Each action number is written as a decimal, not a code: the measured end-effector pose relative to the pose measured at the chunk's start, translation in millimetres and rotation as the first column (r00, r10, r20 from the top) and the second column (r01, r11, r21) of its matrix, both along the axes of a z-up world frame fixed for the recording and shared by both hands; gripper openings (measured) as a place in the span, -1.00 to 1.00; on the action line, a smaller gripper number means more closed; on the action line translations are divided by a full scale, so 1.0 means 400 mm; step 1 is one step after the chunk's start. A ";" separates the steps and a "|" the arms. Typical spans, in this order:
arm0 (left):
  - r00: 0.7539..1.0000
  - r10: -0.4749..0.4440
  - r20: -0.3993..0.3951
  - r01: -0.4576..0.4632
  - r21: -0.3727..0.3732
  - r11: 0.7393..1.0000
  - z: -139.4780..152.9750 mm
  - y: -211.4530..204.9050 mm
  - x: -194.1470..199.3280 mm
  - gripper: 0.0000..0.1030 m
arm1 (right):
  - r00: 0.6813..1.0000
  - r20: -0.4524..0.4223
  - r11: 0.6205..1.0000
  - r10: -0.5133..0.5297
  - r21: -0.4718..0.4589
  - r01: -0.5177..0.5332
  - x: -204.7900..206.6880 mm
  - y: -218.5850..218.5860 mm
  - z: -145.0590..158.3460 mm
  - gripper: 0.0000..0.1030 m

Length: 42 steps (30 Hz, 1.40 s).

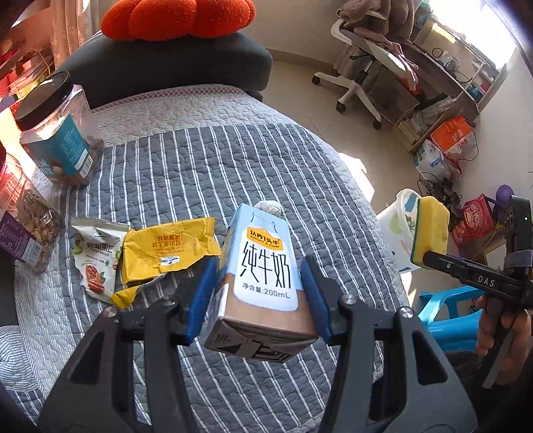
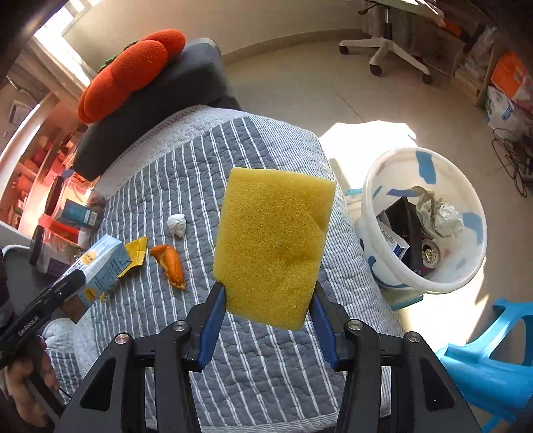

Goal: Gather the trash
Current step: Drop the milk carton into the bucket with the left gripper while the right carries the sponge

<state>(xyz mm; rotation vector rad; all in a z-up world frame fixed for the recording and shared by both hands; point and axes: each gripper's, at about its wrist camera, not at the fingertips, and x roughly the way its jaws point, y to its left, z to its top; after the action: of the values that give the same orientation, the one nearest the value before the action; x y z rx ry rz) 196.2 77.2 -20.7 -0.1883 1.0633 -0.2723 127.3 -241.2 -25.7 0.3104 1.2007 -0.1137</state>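
My left gripper (image 1: 260,293) is shut on a blue and white 200 mL milk carton (image 1: 263,279), held above the striped quilt (image 1: 206,166); the carton also shows in the right wrist view (image 2: 100,266). My right gripper (image 2: 268,309) is shut on a yellow sponge (image 2: 273,243), held over the quilt's right edge; it shows in the left wrist view (image 1: 429,229) too. On the quilt lie a yellow wrapper (image 1: 166,249), a white nut packet (image 1: 96,256), an orange peel (image 2: 170,263) and a white paper ball (image 2: 176,224). A white trash bucket (image 2: 373,200) with trash inside stands on the floor to the right.
Clear snack jars (image 1: 56,133) stand at the quilt's left edge. A dark cushion with an orange plush (image 1: 176,16) lies at the far end. A blue plastic stool (image 2: 493,366) stands near right, an office chair (image 1: 363,73) and shelves with bags far right.
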 end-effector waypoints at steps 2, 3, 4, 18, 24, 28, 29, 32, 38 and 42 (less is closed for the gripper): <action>1.000 -0.019 0.008 0.019 -0.004 1.000 0.005 -0.023 -0.006 0.05 | 1.000 0.007 1.000 -0.011 -0.009 0.011 -0.022 -0.032 0.010 -0.01; 1.000 -0.029 0.012 0.029 -0.004 1.000 0.007 -0.032 -0.009 0.05 | 1.000 0.008 1.000 -0.022 -0.011 0.022 -0.032 -0.049 0.013 -0.01; 0.999 -0.040 0.018 0.040 -0.002 0.999 0.010 -0.046 -0.013 0.05 | 0.999 0.009 0.999 -0.033 -0.014 0.033 -0.040 -0.068 0.016 -0.01; 0.984 -0.178 0.027 0.178 0.018 0.984 0.007 -0.270 0.006 0.05 | 0.970 0.008 0.970 -0.241 0.016 0.241 -0.152 -0.363 0.043 -0.01; 0.967 -0.256 0.011 0.256 -0.049 0.965 0.010 -0.445 0.050 0.05 | 0.959 -0.008 0.958 -0.285 0.024 0.285 -0.190 -0.440 0.031 -0.01; 0.946 -0.323 0.023 0.324 -0.046 0.945 0.013 -0.574 0.073 0.05 | 0.955 -0.021 0.955 -0.295 0.017 0.295 -0.216 -0.481 0.024 -0.01; 0.941 -0.337 0.021 0.338 -0.040 0.940 0.010 -0.602 0.080 0.05 | 0.955 -0.023 0.955 -0.295 0.016 0.296 -0.221 -0.488 0.022 -0.01; 0.931 -0.364 0.013 0.365 -0.028 0.931 -0.003 -0.670 0.095 0.05 | 0.956 -0.038 0.956 -0.291 0.016 0.292 -0.230 -0.506 0.012 0.00; 0.921 -0.388 0.037 0.388 -0.014 0.921 -0.031 -0.742 0.129 0.06 | 0.954 -0.039 0.954 -0.298 0.029 0.299 -0.240 -0.540 0.014 0.00; 0.919 -0.386 0.076 0.387 0.001 0.922 -0.043 -0.738 0.140 0.07 | 0.951 -0.044 0.951 -0.307 0.031 0.308 -0.240 -0.555 0.011 0.00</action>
<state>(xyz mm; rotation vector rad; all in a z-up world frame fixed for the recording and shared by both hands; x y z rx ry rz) 252.0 -218.1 -37.8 0.0226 1.0189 -0.6401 31.4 -463.4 -21.3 0.5305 1.1873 -0.3700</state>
